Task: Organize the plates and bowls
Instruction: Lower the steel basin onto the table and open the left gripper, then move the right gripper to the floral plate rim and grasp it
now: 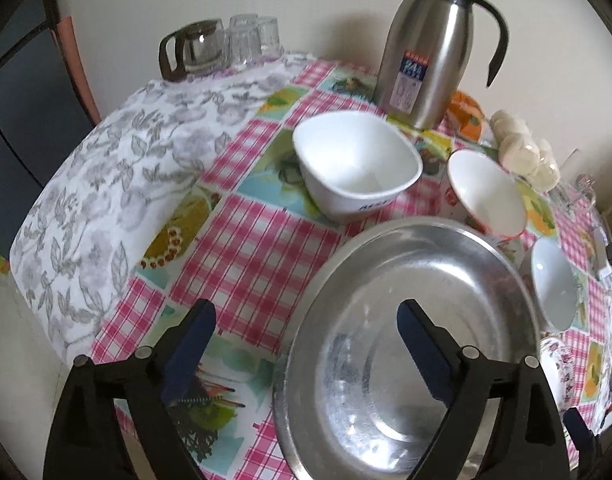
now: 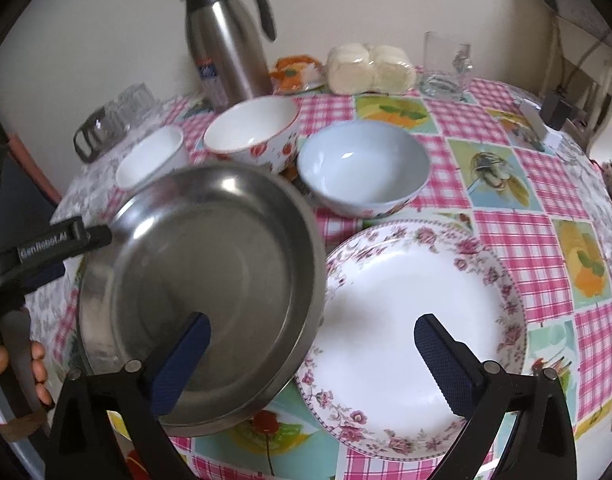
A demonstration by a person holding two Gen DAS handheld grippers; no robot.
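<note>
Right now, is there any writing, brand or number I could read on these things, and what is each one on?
"GenRobot.AI": white letters on the black left gripper, at the left edge of the right wrist view.
Blue letters on the square white bowl: too blurred to read.
Red and blue label on the steel jug: print too small and blurred to read.
Nothing else carries readable text.

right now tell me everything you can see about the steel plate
The steel plate is a round, deep dish of dull, scuffed metal with a raised rim and a flat, empty bottom. It sits on the checked tablecloth, its right edge overlapping the rim of the floral plate. Three bowls stand behind it. The left gripper straddles its left rim and the right gripper its right rim, both with fingers spread and not pressing on it.
</note>
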